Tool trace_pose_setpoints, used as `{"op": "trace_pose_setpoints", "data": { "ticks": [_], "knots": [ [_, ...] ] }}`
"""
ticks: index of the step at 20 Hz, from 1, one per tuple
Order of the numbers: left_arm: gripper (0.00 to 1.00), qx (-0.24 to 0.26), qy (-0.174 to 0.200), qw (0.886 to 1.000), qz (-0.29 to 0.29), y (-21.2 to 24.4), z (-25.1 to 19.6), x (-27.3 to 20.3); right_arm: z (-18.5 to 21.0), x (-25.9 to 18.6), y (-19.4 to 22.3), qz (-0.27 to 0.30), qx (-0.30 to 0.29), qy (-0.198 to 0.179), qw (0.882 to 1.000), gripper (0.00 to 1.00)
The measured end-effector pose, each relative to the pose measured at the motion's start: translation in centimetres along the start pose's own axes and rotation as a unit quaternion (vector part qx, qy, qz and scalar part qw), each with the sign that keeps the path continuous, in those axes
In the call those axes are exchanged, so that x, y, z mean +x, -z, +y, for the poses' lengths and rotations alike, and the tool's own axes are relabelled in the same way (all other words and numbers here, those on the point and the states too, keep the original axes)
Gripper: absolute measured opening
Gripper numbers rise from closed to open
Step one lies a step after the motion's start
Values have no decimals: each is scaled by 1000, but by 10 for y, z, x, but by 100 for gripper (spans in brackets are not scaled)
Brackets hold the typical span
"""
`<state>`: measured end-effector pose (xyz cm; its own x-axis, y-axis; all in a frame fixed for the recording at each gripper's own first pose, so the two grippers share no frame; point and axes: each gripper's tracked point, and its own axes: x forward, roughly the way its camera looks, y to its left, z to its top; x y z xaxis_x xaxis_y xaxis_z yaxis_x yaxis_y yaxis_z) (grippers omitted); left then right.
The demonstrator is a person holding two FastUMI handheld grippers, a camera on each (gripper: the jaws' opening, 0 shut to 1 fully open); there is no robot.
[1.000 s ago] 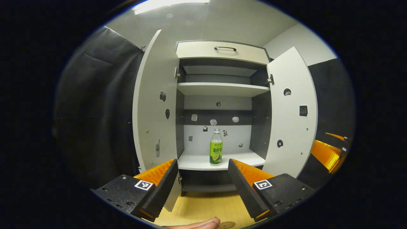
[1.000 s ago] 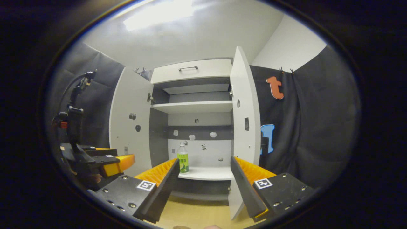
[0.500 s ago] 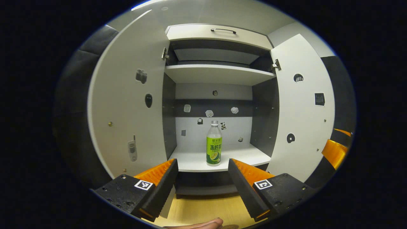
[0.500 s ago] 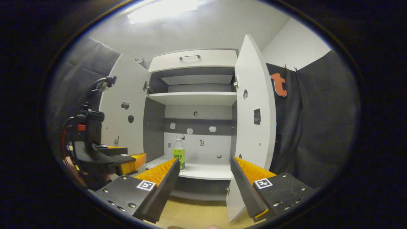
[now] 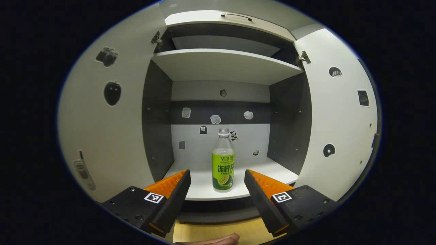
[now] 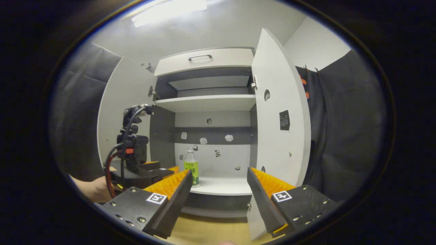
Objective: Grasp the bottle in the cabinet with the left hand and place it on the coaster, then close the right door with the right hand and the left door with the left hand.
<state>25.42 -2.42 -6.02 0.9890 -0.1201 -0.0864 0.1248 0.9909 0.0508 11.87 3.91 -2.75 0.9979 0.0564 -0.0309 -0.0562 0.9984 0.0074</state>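
A clear bottle with a green label stands upright on the cabinet's lower shelf, near its front edge. My left gripper is open just in front of the shelf, its fingers either side of the bottle but short of it. In the right gripper view the same bottle shows behind the left gripper, which a hand holds at the cabinet mouth. My right gripper is open and empty, farther back from the cabinet. Both doors stand open: left door, right door.
An upper shelf and a drawer with a dark handle sit above the bottle. Small stickers dot the cabinet's back wall and doors. Wooden floor runs below the cabinet. Black cloth hangs right of the right door.
My left gripper has moved forward toward the cabinet, so the bottle looks larger and sits between its fingers' line. The right gripper has crept a little closer too.
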Motion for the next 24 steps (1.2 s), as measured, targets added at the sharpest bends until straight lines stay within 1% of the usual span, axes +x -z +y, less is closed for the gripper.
{"op": "trace_pose_setpoints", "data": {
  "ticks": [1,2,4,5,8,9,10,11,12,13,14,16,17,18,19,21,22,23,24],
  "knots": [
    [100,7,2,1000,0,3,0,13,-2,1,0,0,-4,5,1000,94],
    [100,13,11,1000,2,6,-4,25,-2,2,1,-1,-8,10,1000,97],
    [100,21,20,1000,-4,8,-6,48,-2,3,1,-2,-15,15,1000,97],
    [100,21,17,1000,-14,5,-6,60,-2,4,2,0,-18,16,1000,97],
    [99,23,9,999,-21,8,-6,89,-3,2,10,15,-21,20,999,97],
    [99,23,8,1000,-17,11,-7,99,-4,0,11,18,-18,22,999,97],
    [99,22,3,1000,-10,17,-6,107,-7,-3,11,19,-14,25,999,94],
    [99,17,-4,1000,-3,22,-5,115,-10,-6,11,18,-11,28,999,94],
    [99,13,-8,1000,4,27,-4,122,-13,-10,10,17,-7,31,999,97],
    [99,8,-12,1000,13,33,-3,127,-16,-13,9,16,-4,35,999,94],
    [100,5,-15,1000,18,35,-3,133,-20,-18,9,16,-3,38,999,94],
    [99,3,-3,1000,14,34,-9,140,-26,-26,10,16,-5,44,999,94],
    [99,6,4,1000,9,32,-11,141,-30,-30,12,19,-8,47,999,97],
    [97,11,12,1000,13,33,-13,142,-32,-35,15,22,-10,50,998,97],
    [79,9,13,1000,18,35,-14,136,-34,-39,17,25,-11,52,998,97],
    [80,0,14,1000,16,28,-17,125,-37,-47,19,26,-12,50,998,97],
    [79,-4,15,1000,14,23,-18,114,-39,-52,21,26,-11,49,998,94],
    [80,-5,13,1000,10,17,-19,103,-42,-58,21,25,-10,50,998,94],
    [80,-5,12,1000,4,11,-20,91,-43,-62,20,22,-7,49,999,97]
  ]
}}
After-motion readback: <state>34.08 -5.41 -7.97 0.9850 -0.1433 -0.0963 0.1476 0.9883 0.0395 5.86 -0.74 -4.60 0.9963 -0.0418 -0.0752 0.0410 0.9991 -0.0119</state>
